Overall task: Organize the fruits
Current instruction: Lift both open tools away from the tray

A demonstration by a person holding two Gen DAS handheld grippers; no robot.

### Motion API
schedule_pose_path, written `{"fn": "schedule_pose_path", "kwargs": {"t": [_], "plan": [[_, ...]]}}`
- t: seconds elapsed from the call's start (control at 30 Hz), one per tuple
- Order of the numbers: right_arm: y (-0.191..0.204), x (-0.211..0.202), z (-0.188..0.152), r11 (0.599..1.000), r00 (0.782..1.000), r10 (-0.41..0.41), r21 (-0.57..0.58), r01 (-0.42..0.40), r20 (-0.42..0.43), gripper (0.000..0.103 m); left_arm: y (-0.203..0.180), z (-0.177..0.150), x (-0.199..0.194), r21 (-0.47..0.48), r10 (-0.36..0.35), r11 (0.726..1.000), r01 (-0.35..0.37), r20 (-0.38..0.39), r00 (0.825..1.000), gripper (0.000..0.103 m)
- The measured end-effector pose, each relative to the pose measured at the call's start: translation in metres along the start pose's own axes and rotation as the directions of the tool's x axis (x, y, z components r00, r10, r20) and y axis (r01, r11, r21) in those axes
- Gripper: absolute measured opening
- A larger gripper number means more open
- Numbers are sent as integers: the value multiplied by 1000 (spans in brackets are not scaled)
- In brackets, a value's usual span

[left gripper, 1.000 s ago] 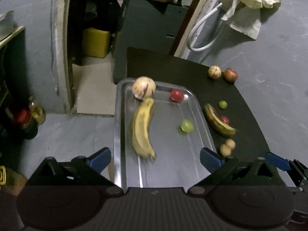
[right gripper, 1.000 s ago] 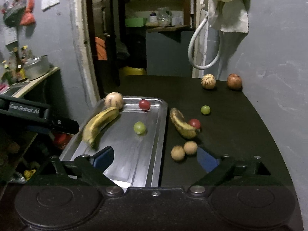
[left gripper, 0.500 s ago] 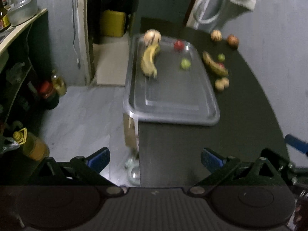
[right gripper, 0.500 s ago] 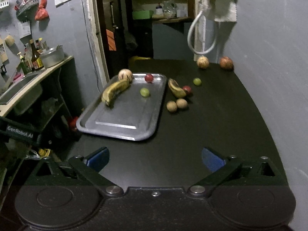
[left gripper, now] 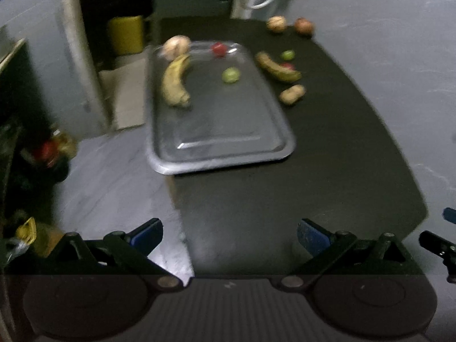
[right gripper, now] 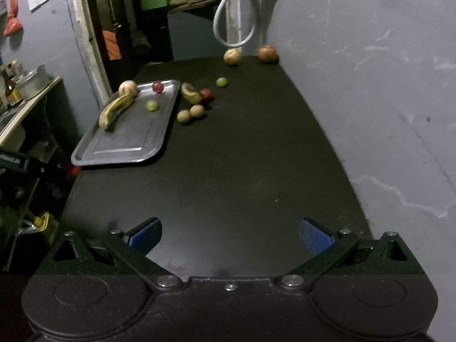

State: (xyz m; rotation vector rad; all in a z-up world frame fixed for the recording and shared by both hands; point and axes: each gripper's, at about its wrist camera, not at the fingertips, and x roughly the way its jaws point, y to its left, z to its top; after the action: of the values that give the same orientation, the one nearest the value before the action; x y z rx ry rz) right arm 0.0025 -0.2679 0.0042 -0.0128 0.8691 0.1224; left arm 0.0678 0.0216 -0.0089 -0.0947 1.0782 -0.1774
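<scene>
Both of your grippers are hanging spread wide with nothing in them: the right gripper (right gripper: 230,235) has just been opening to full width with only bare table between its fingers, and the left gripper (left gripper: 229,235) is standing just as wide, half over the floor.

The fruit is sitting well ahead of both sets of fingers. On the tray (right gripper: 119,158), ahead and left of the right fingers, a banana (right gripper: 115,109), a pale round fruit (right gripper: 127,87), a red fruit (right gripper: 157,86) and a green one (right gripper: 151,105) are lying. Loose on the table just right of the tray are a second banana (right gripper: 189,93), two brown fruits (right gripper: 190,113), another red (right gripper: 205,94) and another green (right gripper: 221,82); two bigger round fruits (right gripper: 249,54) are resting at the far edge.

You are probably looking at light, soft-skinned pieces. The loose banana looks dark and bruisable, so take it across its middle, gently. The small round ones will likely roll, so close across their widest part.

The table (right gripper: 242,171) is dark, matte and flat, beside a grey wall (right gripper: 384,85); the tray's near-left corner is overhanging the table edge in the left view. The room is dim, with a doorway (right gripper: 125,28) beyond.
</scene>
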Motion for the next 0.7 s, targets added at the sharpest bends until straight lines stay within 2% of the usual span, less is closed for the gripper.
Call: {"fn": "schedule_pose_path", "kwargs": {"t": [0.23, 0.4, 0.5, 0.6, 0.7], "plan": [[17, 1, 32, 988, 989, -140, -63, 143, 43, 102, 0, 23, 2, 159, -139, 979, 128, 62, 988, 102], [30, 14, 57, 974, 977, -209, -80, 213, 48, 102, 1, 31, 12, 241, -182, 958, 156, 91, 979, 102], [40, 27, 76, 968, 977, -209, -136, 212, 34, 102, 3, 35, 16, 265, -201, 949, 170, 93, 975, 102], [50, 39, 105, 942, 983, -184, -281, 182, 22, 102, 7, 42, 22, 282, -220, 942, 184, 103, 970, 102], [55, 51, 138, 905, 991, -130, -408, 123, 10, 102, 10, 57, 25, 313, -208, 936, 161, 124, 970, 102]]}}
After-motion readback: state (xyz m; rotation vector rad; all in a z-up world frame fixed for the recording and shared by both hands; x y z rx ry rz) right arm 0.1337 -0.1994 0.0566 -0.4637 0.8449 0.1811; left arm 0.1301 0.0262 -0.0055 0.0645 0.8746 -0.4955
